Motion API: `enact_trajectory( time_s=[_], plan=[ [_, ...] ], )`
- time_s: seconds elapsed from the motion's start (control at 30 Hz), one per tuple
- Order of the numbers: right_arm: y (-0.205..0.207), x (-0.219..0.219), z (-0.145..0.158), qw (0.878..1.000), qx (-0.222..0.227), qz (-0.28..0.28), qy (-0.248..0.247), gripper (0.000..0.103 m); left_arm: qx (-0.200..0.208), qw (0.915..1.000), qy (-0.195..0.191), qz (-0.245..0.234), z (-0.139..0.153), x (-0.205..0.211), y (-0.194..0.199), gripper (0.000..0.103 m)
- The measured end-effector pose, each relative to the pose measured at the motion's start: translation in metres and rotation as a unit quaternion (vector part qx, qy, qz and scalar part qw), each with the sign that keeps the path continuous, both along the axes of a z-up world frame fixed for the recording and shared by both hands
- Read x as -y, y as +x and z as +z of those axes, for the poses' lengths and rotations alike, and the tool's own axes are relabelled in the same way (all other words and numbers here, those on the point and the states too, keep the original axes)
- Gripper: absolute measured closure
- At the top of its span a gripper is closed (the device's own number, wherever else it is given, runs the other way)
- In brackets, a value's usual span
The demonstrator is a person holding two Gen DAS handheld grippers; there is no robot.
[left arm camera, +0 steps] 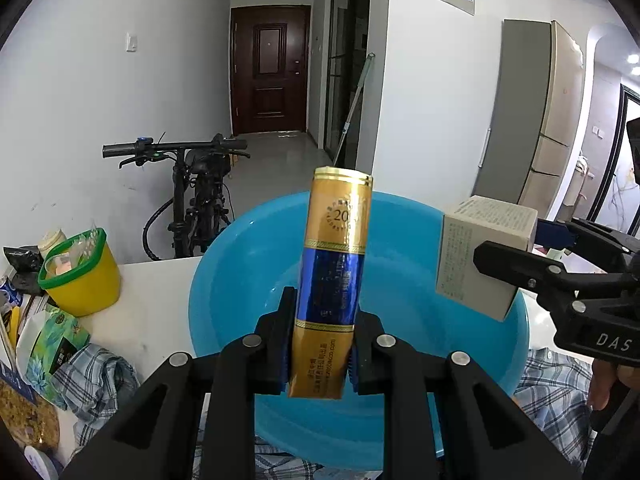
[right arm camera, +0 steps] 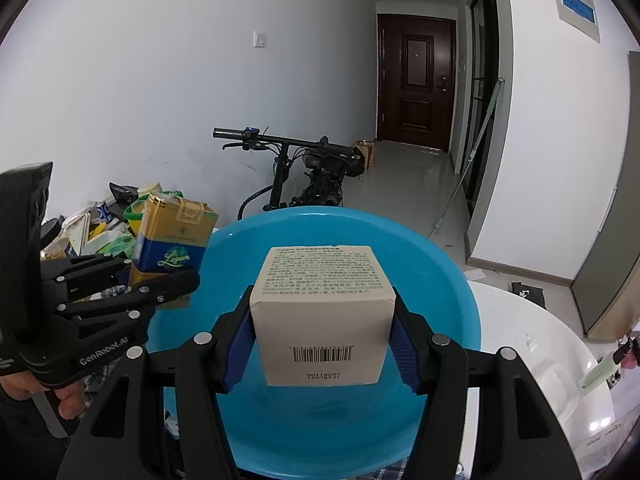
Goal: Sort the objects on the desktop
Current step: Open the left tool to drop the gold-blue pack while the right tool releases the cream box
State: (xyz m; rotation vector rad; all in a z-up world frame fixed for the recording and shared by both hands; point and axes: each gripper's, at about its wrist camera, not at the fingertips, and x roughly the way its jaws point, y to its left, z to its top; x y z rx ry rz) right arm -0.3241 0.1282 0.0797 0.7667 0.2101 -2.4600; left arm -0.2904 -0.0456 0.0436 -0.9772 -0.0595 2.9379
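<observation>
While both loads hang over the blue basin (left arm camera: 224,280), my left claw (left arm camera: 320,354) clamps the cigarette pack (left arm camera: 332,264) low; right claw (right arm camera: 322,340) squeezes the white box (right arm camera: 322,316). Probably light, crushable card.

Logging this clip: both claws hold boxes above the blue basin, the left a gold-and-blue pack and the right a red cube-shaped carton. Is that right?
Not quite: the carton in the right claw is off-white with printed text and a barcode, not red, as the right wrist view shows. The rest stands: the left claw grips the gold-and-blue pack, both above the blue basin.
</observation>
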Motion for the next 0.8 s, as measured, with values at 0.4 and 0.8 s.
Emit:
enact_trajectory(
  time_s=[0.4,0.8],
  plan=[
    [-0.0047,-0.0012,-0.0066,1.0,0.007,-0.004,0.003,0.044,0.001,0.9996,-0.017,0.021,-0.004,-0.0022,-0.0034,0.018],
    [-0.0051,-0.0045,-0.0043,1.0,0.004,-0.01,0.002,0.044,0.002,0.9993,-0.01,0.037,-0.0024,0.0053,-0.0033,0.016]
  ],
)
